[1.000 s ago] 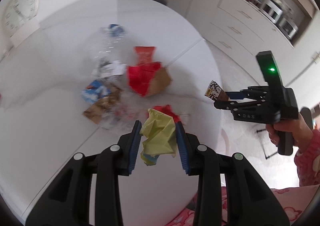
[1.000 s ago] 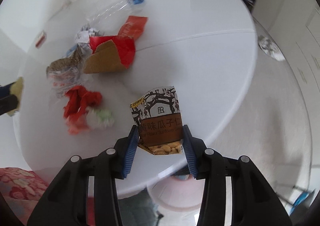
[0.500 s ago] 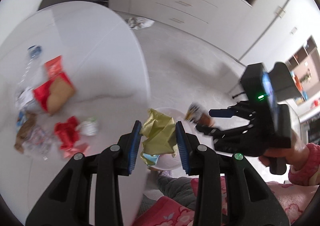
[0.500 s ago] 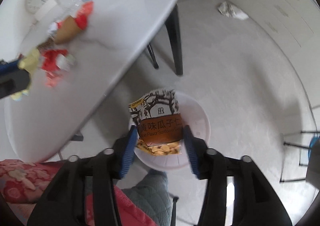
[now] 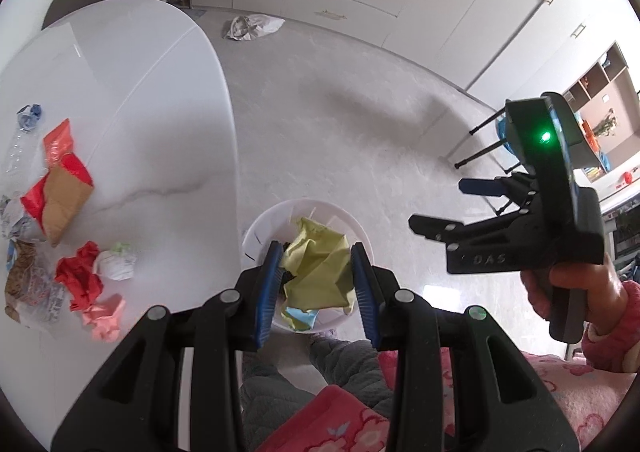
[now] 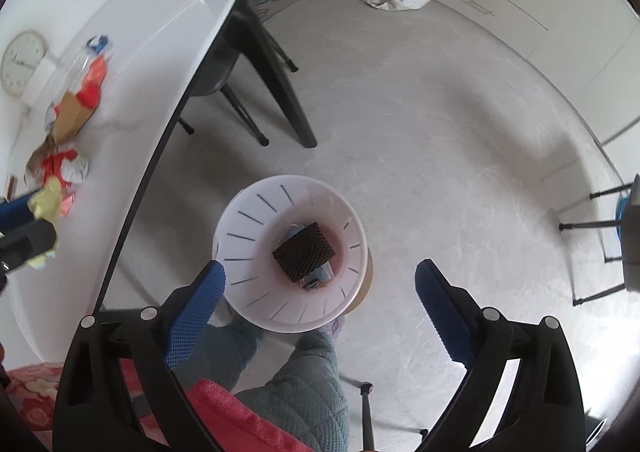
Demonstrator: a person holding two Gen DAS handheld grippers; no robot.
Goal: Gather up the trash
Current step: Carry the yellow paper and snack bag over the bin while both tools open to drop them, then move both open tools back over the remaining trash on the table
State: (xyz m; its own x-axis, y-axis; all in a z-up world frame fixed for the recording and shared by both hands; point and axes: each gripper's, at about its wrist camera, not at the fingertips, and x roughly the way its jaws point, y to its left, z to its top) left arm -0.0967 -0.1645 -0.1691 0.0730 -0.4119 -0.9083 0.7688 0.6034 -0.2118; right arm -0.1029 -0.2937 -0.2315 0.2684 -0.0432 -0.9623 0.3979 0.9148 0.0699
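Beside the white oval bench (image 5: 120,100), the left gripper (image 5: 316,276) pinches crumpled yellow-green paper (image 5: 320,268) over the white slotted plastic bin (image 6: 256,220) for dropping, while the right gripper (image 6: 320,284) gapes wide, empty.

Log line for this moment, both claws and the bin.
left claw: shut on yellow wrapper, over bin | right claw: open, above bin | table: trash left

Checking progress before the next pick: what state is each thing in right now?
Left tool: shut on the yellow wrapper, above the bin.
Right tool: open, nothing held.
White bin: upright on the floor, dark packet lying inside.
Red-and-brown paper bag: crumpled on the table.
Red paper wad: crumpled, on the table.
White paper ball: on the table.
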